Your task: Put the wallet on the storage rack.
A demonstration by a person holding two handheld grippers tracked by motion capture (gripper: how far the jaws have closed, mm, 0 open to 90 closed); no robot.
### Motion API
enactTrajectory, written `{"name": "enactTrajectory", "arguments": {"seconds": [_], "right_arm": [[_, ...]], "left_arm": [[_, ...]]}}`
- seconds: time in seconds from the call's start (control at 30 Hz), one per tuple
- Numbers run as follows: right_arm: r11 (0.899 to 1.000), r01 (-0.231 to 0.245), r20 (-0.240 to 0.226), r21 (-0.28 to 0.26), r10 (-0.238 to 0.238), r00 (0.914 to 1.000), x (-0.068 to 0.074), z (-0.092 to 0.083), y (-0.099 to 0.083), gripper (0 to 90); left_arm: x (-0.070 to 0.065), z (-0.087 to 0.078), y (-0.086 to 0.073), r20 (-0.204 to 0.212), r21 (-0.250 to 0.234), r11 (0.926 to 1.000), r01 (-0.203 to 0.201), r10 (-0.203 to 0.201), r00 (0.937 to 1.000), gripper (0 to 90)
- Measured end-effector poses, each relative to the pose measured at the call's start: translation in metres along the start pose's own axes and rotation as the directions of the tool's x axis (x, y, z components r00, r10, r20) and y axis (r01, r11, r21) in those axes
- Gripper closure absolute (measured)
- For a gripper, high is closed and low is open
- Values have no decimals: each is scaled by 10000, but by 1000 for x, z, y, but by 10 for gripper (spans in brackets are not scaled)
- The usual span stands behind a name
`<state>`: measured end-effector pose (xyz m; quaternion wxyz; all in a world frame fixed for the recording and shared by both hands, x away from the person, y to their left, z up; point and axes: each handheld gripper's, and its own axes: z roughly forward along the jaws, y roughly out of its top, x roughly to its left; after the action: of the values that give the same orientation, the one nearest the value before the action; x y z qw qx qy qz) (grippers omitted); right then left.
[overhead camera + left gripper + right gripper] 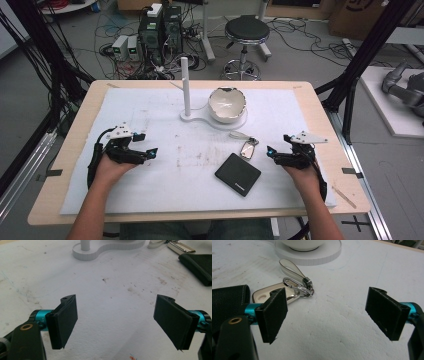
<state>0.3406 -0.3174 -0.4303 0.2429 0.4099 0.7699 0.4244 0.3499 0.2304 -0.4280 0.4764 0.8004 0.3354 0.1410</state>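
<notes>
We see a wooden tabletop covered by a white foam sheet. At the far centre of the sheet stands a white stand base carrying an upright white post and a white bowl with a chipped rim. Just in front of the base lies a key fob on a metal clasp with a pale strap loop. A black wallet lies flat just beside the fob, nearer the person.

The left gripper rests low on the left part of the sheet, held by the left hand. In the left gripper view its fingers stand wide apart with bare sheet between them.

The right gripper rests on the right part of the sheet, near the key fob and wallet, held by the right hand. In the right gripper view its fingers also stand wide apart, gripping nothing; the fob and wallet lie just past the left-hand finger.

On the floor beyond the tabletop we see a black stool and computer cases among cables.
</notes>
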Motion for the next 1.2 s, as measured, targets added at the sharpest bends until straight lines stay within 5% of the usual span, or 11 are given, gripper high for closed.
{"name": "enactTrajectory", "arguments": {"seconds": [0.73, 1.2], "right_arm": [[10000, -54, 142, -70, 55, 9999, -3, -17, -10, 182], [9999, -112, 347, 36, 111, 9993, -8, -32, -21, 183]], "left_arm": [[-20, 38, 22, 821, -36, 9997, -238, 240, 9963, 194], [-47, 79, 45, 1749, 318, 9979, -569, 505, 9833, 194]]}}
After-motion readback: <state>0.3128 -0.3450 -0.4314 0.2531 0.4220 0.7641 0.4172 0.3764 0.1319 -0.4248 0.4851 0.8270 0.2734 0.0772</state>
